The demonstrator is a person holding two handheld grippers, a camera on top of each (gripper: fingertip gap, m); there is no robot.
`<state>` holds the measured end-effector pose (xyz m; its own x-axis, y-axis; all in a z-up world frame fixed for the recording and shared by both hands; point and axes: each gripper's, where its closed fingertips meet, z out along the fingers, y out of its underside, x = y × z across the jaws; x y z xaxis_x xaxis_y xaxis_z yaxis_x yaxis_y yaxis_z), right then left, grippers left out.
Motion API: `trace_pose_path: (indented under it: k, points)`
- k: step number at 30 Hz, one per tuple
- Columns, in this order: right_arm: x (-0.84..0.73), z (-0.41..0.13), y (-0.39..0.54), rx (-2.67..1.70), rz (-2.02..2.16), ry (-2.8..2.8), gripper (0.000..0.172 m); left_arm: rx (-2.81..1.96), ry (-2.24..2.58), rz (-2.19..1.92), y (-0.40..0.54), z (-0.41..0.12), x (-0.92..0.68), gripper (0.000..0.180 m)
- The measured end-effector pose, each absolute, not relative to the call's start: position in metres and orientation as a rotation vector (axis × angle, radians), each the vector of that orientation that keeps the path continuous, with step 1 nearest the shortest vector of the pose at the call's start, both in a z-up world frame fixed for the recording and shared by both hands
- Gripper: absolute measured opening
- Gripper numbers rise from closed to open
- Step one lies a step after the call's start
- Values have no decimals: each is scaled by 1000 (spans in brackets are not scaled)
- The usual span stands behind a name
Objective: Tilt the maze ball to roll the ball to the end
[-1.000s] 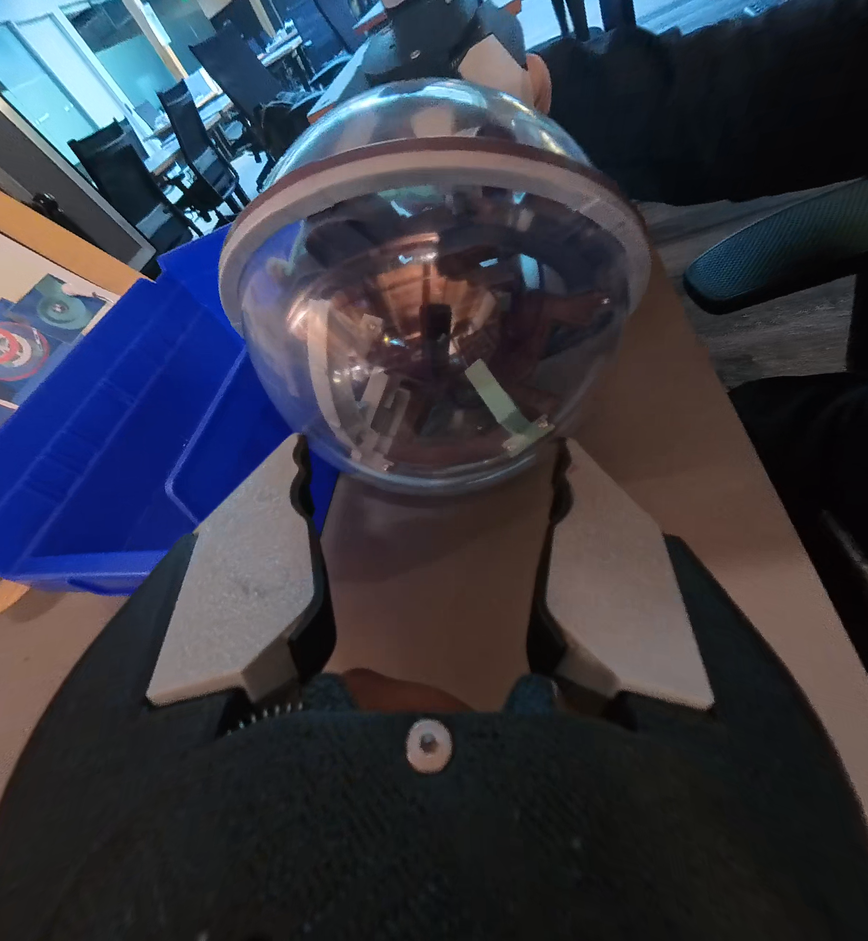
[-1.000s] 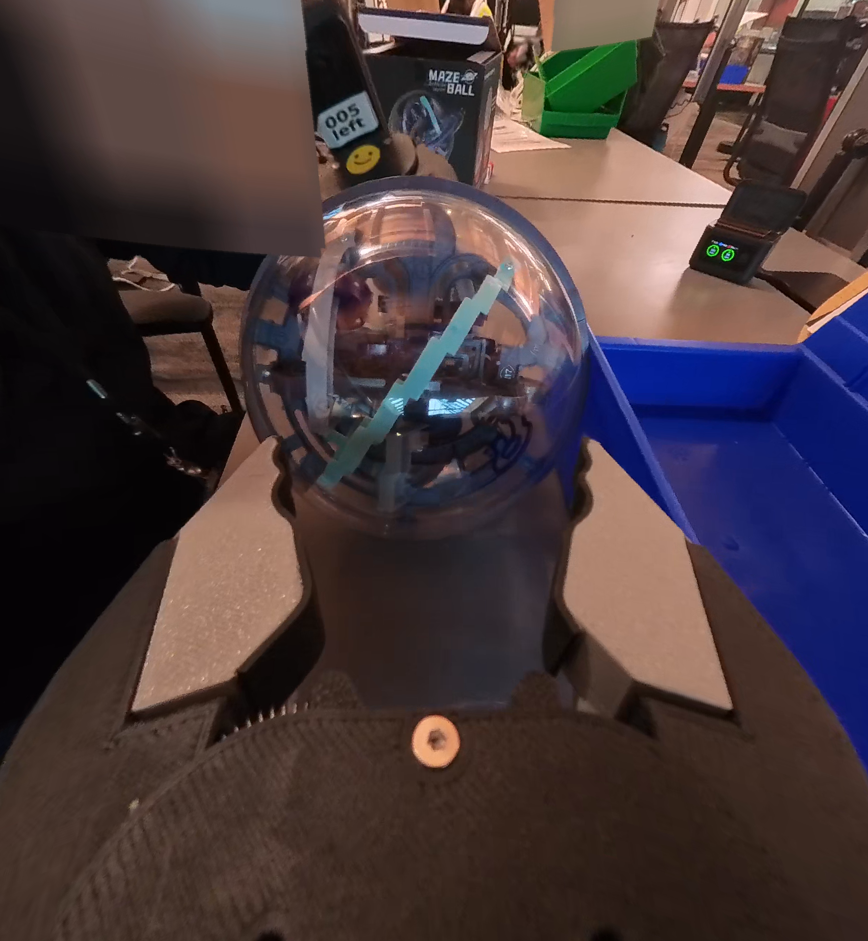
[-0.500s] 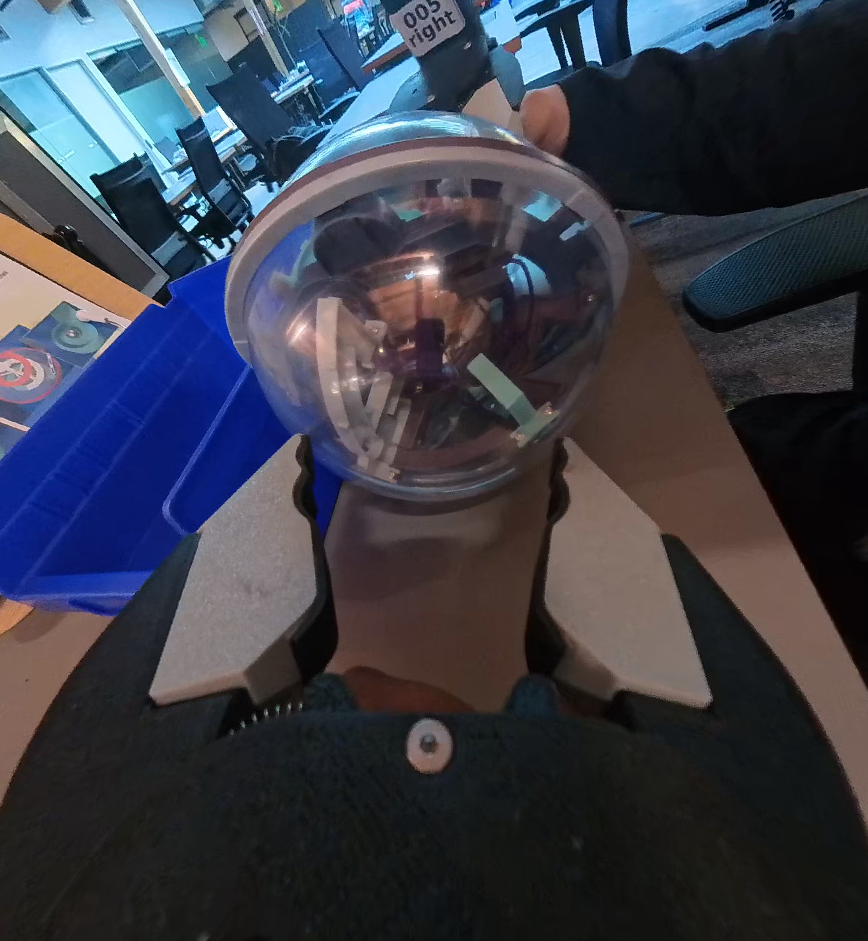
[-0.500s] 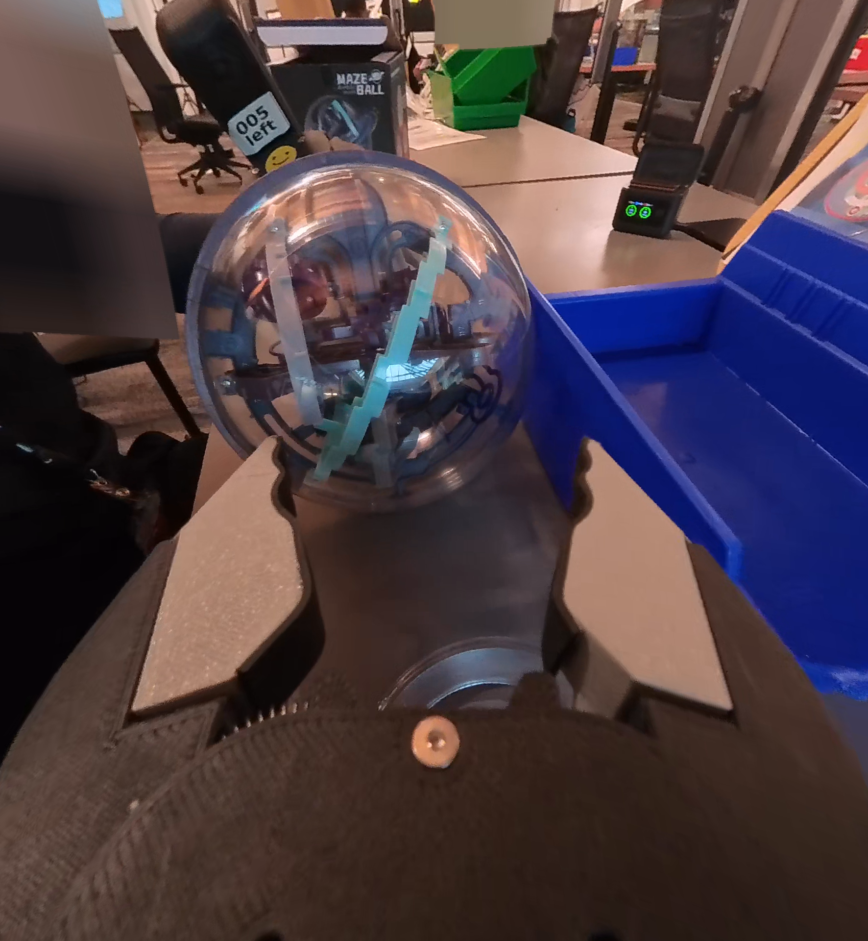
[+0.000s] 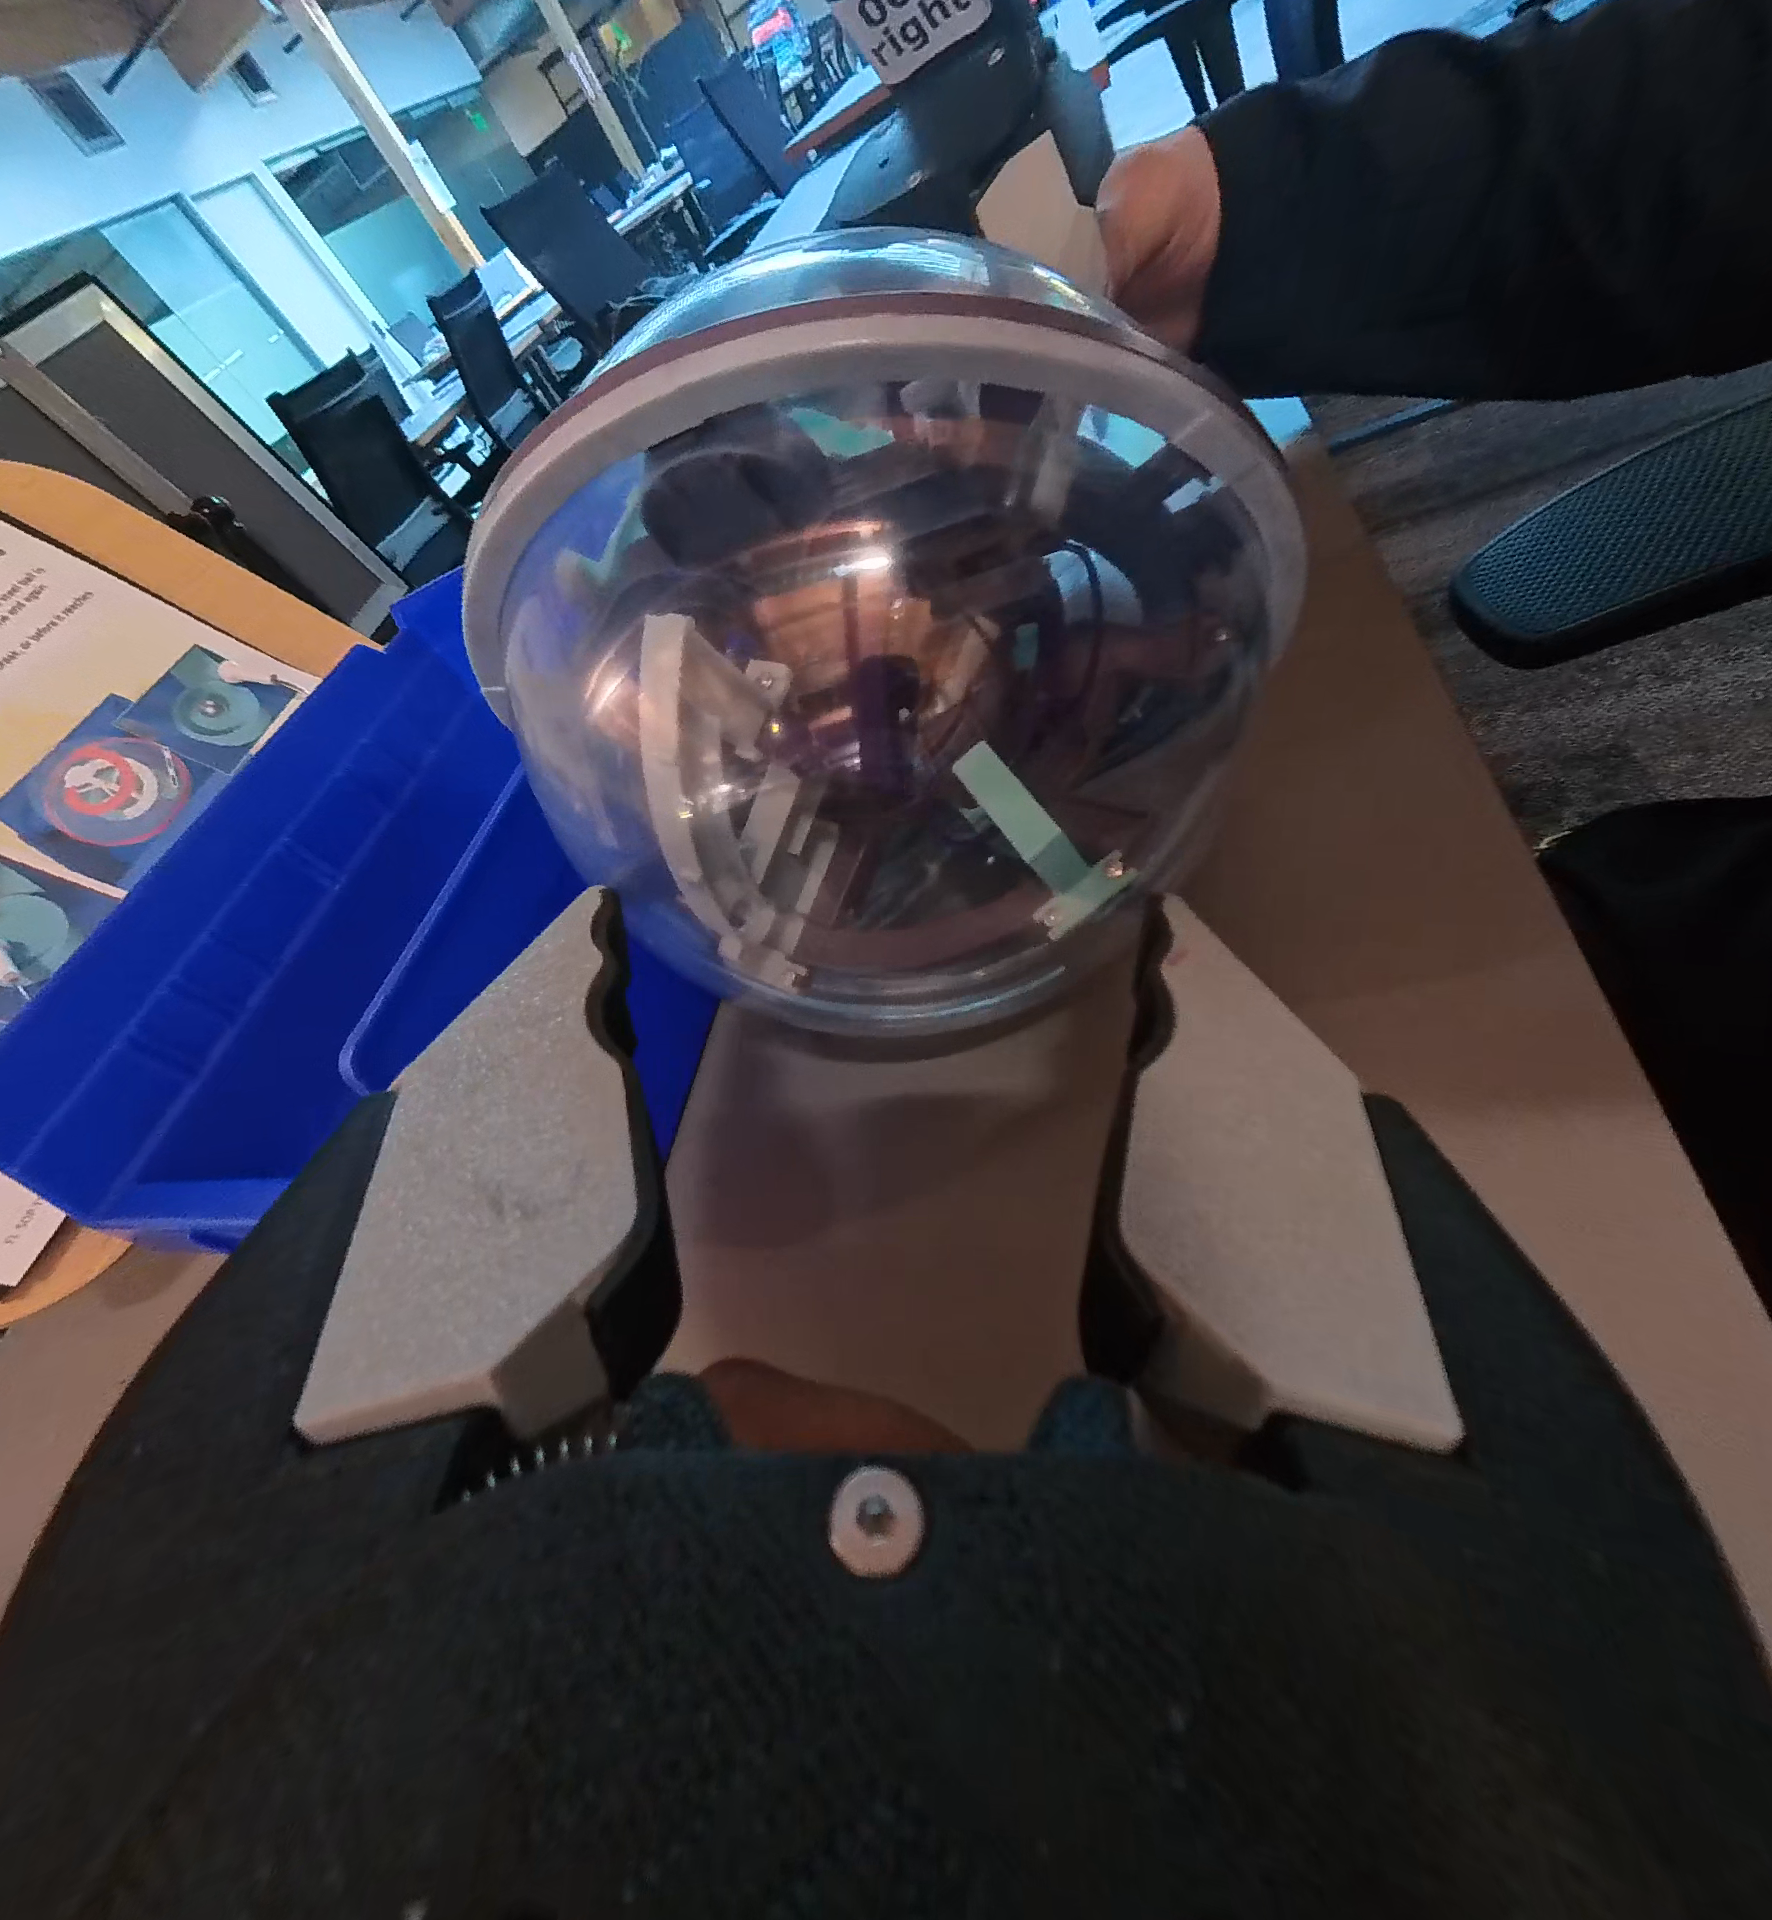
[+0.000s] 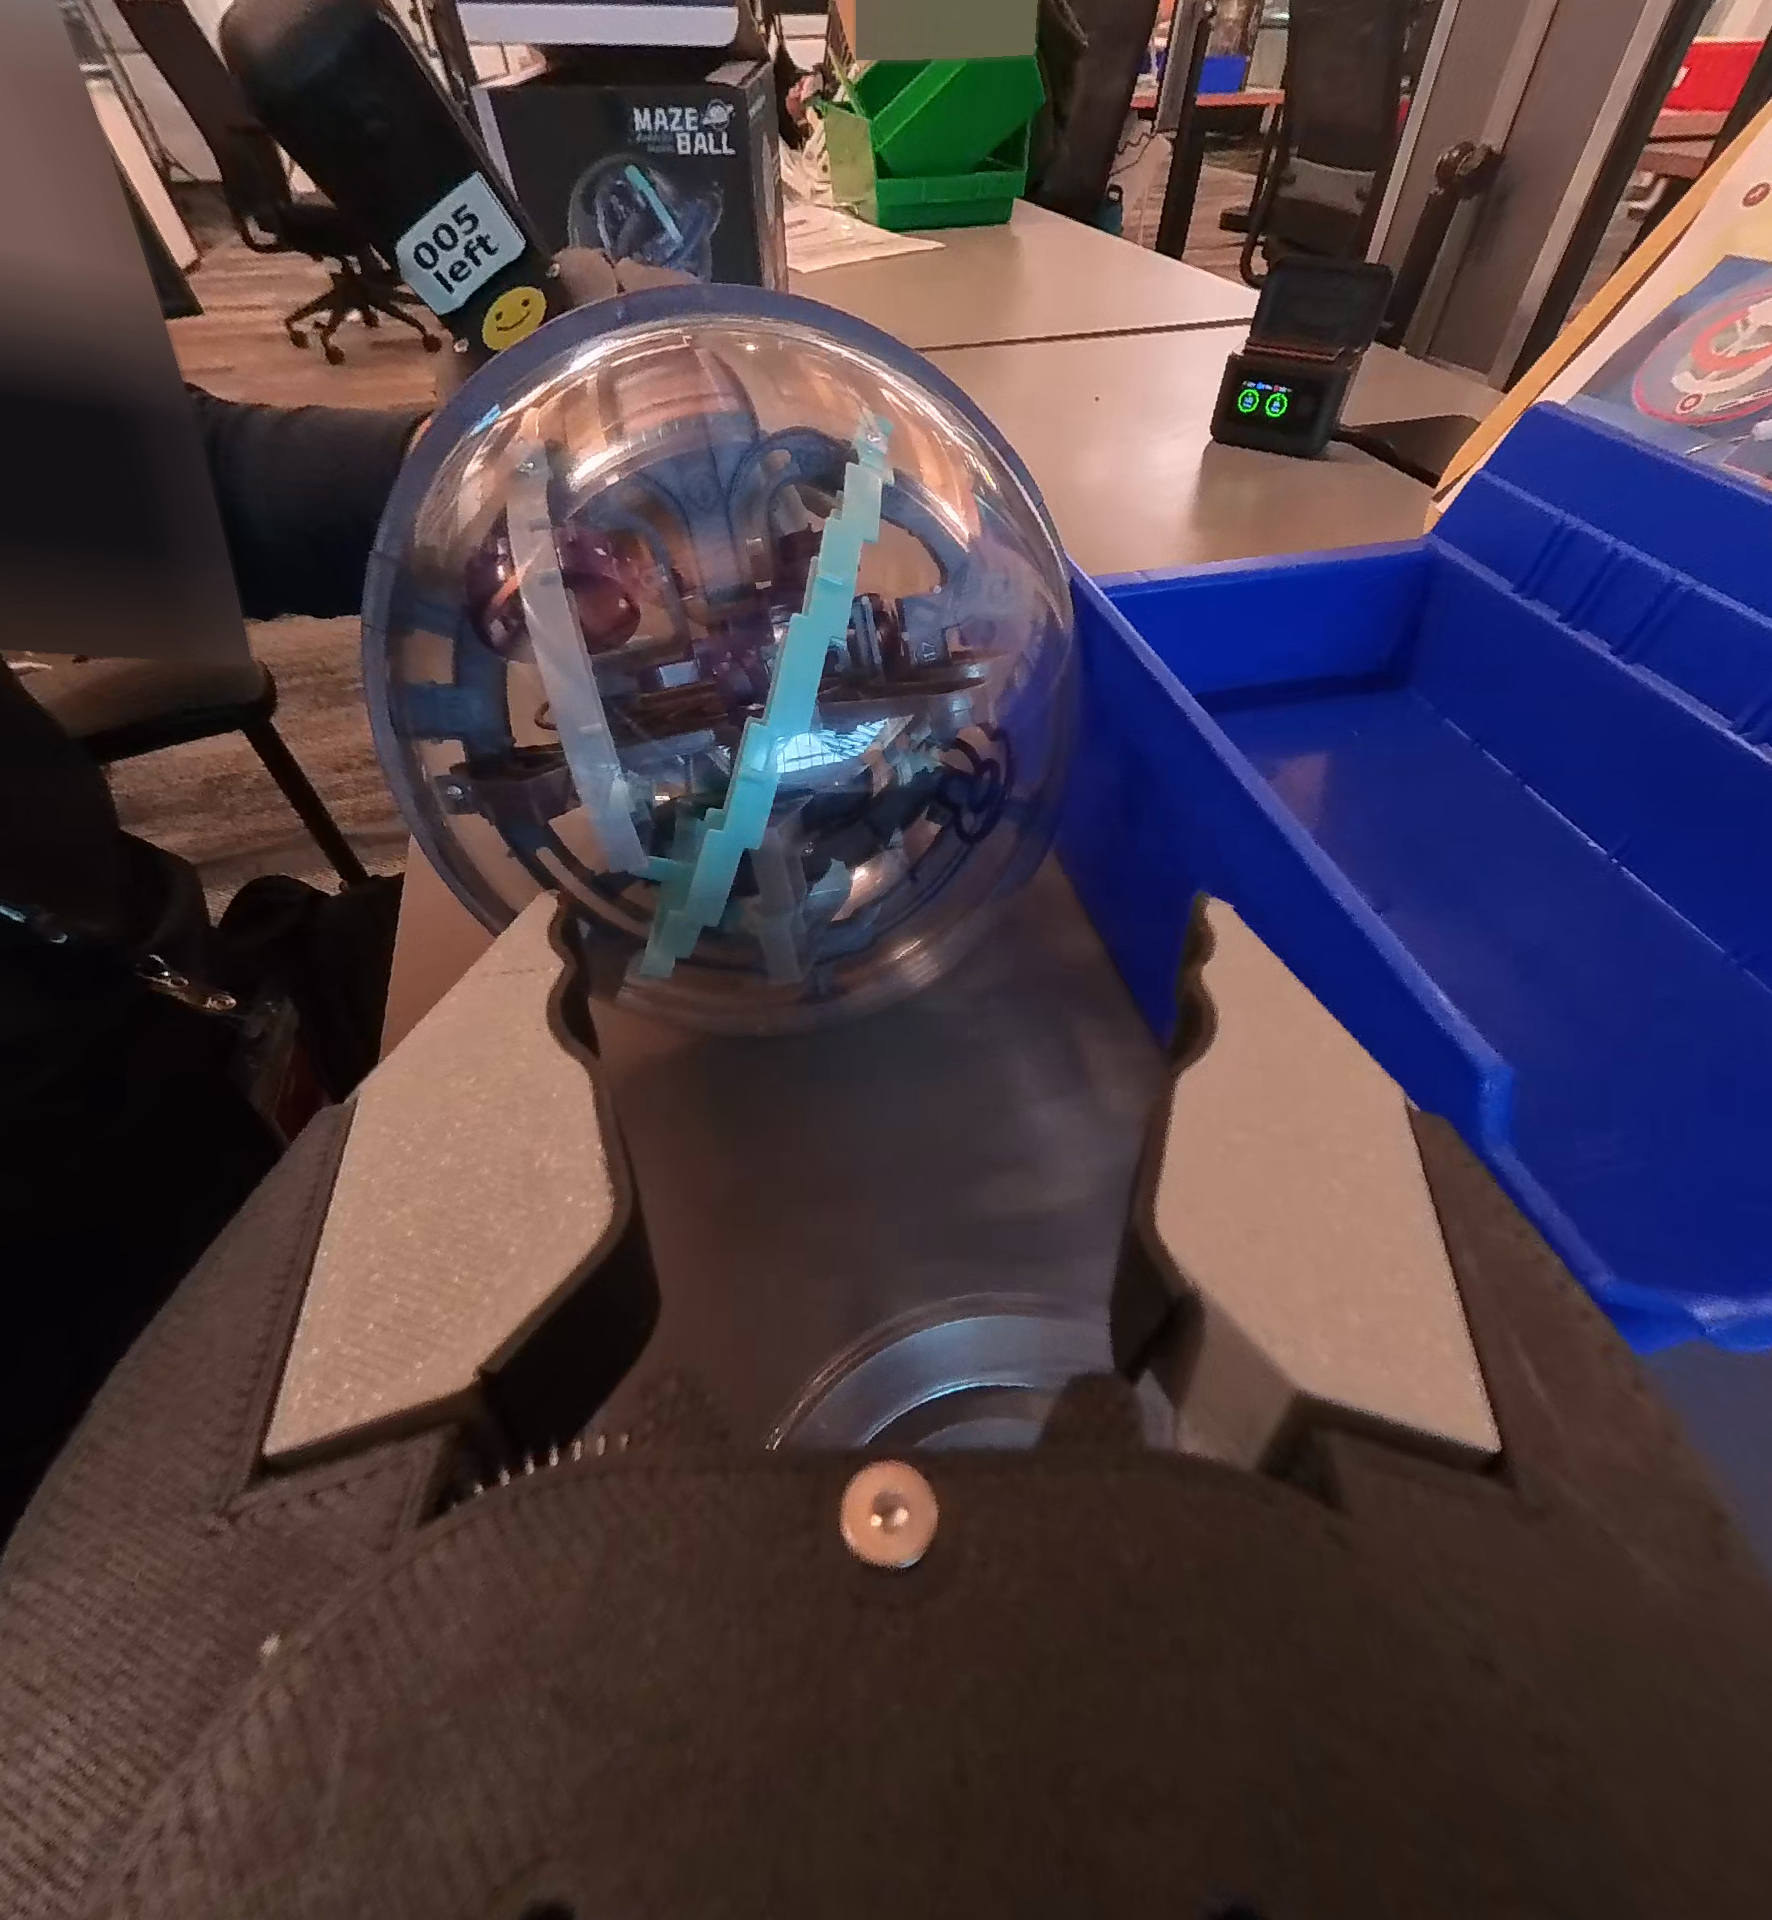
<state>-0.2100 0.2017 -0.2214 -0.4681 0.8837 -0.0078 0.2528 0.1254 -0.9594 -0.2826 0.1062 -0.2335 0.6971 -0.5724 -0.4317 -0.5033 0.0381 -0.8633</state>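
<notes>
The maze ball (image 5: 882, 665) is a clear sphere with pale, teal and purple tracks inside, held up over the table between my two grippers. In the left wrist view my left gripper (image 5: 882, 925) has both fingertips pressed on the ball's lower sides. In the right wrist view the ball (image 6: 716, 665) sits left of centre. My right gripper (image 6: 882, 935) is wide open: its left fingertip (image 6: 570, 956) touches the ball, while its right fingertip (image 6: 1199, 966) stands apart from it. The small ball inside is not visible. The right gripper also shows behind the ball in the left wrist view (image 5: 965, 125).
A blue bin (image 5: 238, 935) stands right beside the ball, seen also in the right wrist view (image 6: 1484, 831). A clear stand (image 6: 923, 1392) sits on the table under my right gripper. Farther back are a black box (image 6: 653, 166), green bins (image 6: 923, 135) and a small lit device (image 6: 1287, 364).
The ball has tilted and slid left between the right gripper's fingers, leaving its right fingertip free. Both views swung upward. The clear stand came into view beneath.
</notes>
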Motion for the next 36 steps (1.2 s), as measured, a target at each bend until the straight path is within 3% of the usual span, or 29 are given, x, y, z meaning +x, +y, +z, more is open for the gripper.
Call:
trace_pose_path:
  k: [36]
  points:
    - [-201,-209,197,-975,1443,-1743,97,-1572,910,-29,104,-235,-274,98]
